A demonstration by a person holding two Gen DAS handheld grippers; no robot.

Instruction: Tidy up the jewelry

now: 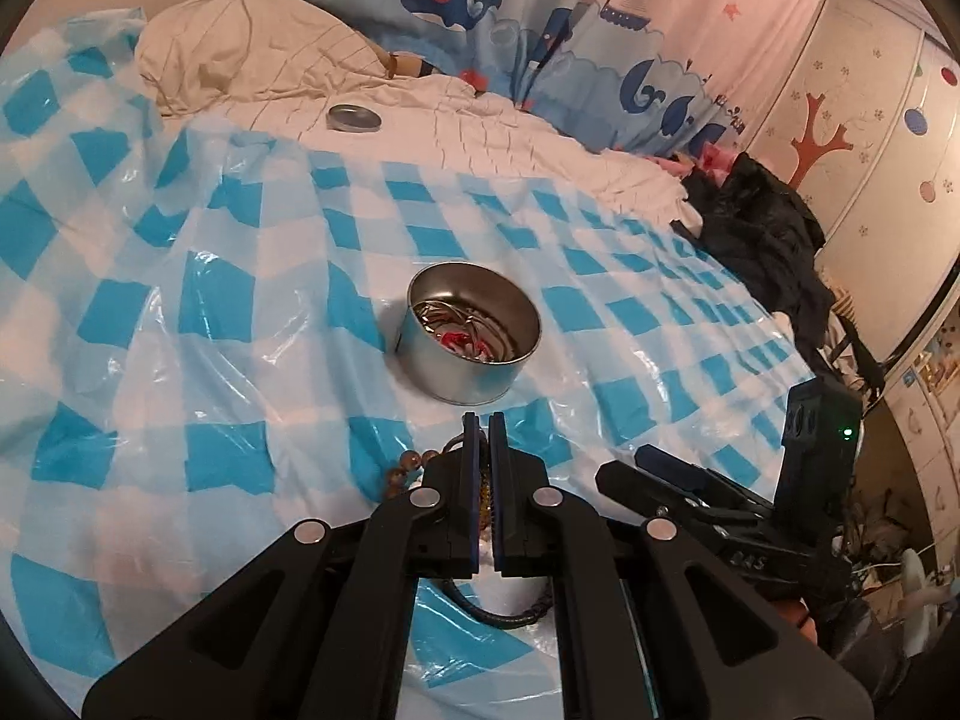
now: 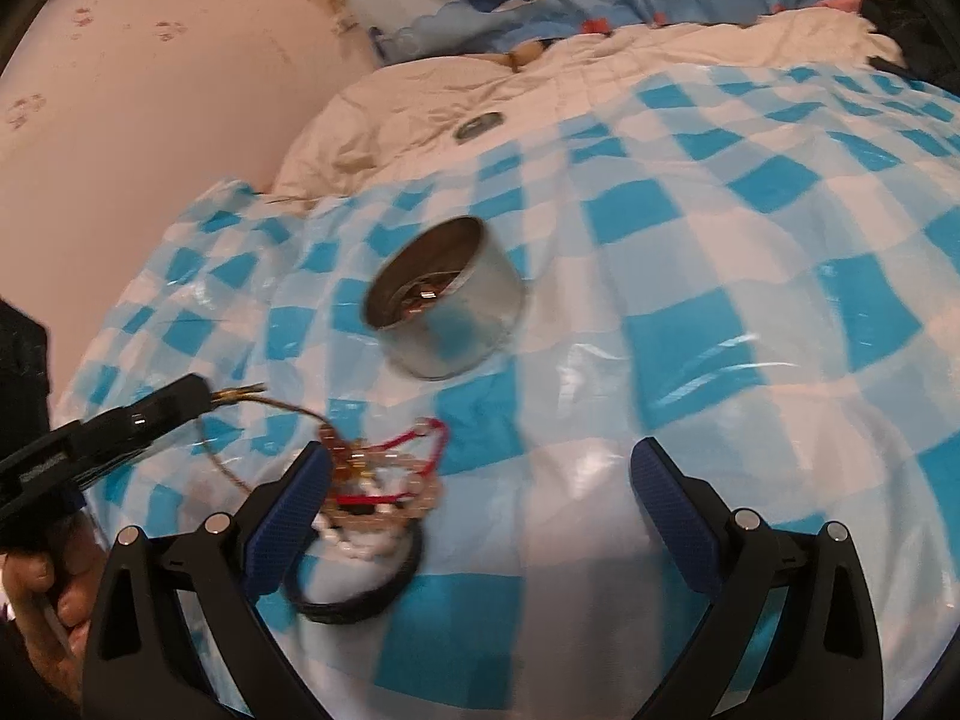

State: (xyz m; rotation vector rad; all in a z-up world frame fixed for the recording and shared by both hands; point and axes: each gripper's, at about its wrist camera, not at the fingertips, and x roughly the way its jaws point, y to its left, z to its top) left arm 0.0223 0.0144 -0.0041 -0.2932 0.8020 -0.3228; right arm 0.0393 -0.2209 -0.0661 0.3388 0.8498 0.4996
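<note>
Left hand-held gripper (image 1: 483, 420): pressed together, pinching a thin gold-brown cord bracelet (image 2: 264, 405) at its end.
Right hand-held gripper (image 2: 480, 474): spread wide, nothing between its pads.
Jewelry pile (image 2: 384, 480): beads, red cord, black bangle (image 2: 360, 600) on the blue-checked plastic sheet (image 2: 750, 240) over the bed.
Metal tin (image 1: 471, 336): open, jewelry inside, just beyond the pile.
Lid (image 1: 354, 118): apart, on the cream quilt.

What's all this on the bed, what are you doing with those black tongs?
A person is sorting jewelry into a round metal tin on a blue-checked plastic sheet. The left hand-held gripper is shut on a thin gold-coloured cord from the pile of bracelets in front of the tin. The right hand-held gripper is open and empty beside that pile. A few pieces already lie in the tin; its lid lies farther back.
</note>
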